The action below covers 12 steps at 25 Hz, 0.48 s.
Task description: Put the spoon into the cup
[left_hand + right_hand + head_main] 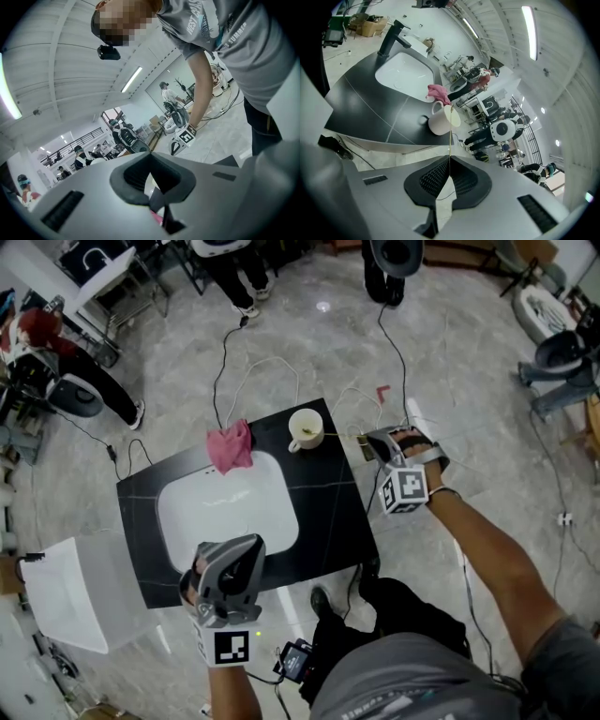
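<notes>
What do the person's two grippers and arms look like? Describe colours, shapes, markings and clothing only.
The left gripper and right gripper are matching light grey moulded shells with dark ribbed fingers. Each carries a white cube with black square markers: left cube, right cube. The person wears a grey short sleeve, leaving the forearms bare.

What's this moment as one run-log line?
right gripper: shut on spoon | spoon: tip in cup | left gripper: shut

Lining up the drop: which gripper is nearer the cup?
Right. The right gripper is beside the cup, its spoon reaching it; the left gripper is by the sink's near edge.
</notes>
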Available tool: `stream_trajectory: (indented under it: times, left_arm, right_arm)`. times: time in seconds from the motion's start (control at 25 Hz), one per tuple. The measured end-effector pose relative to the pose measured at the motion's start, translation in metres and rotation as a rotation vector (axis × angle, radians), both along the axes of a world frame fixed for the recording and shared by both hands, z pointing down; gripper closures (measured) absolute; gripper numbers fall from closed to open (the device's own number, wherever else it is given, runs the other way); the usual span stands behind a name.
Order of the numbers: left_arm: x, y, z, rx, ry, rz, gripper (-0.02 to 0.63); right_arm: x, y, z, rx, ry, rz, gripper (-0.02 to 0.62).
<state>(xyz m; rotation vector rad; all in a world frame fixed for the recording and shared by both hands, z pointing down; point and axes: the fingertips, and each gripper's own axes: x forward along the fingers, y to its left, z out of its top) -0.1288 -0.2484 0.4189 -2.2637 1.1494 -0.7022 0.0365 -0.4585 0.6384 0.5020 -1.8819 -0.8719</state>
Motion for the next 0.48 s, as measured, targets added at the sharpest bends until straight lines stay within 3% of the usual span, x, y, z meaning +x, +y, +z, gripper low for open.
stream_trajectory:
  times: [0.48]
  left_arm:
    - [-0.015,-0.003,-0.002,0.007,0.011,-0.03,0.607]
  right_arm:
    - [-0.015,-0.011,-0.001,0.006,0.042,-0.017,0.56]
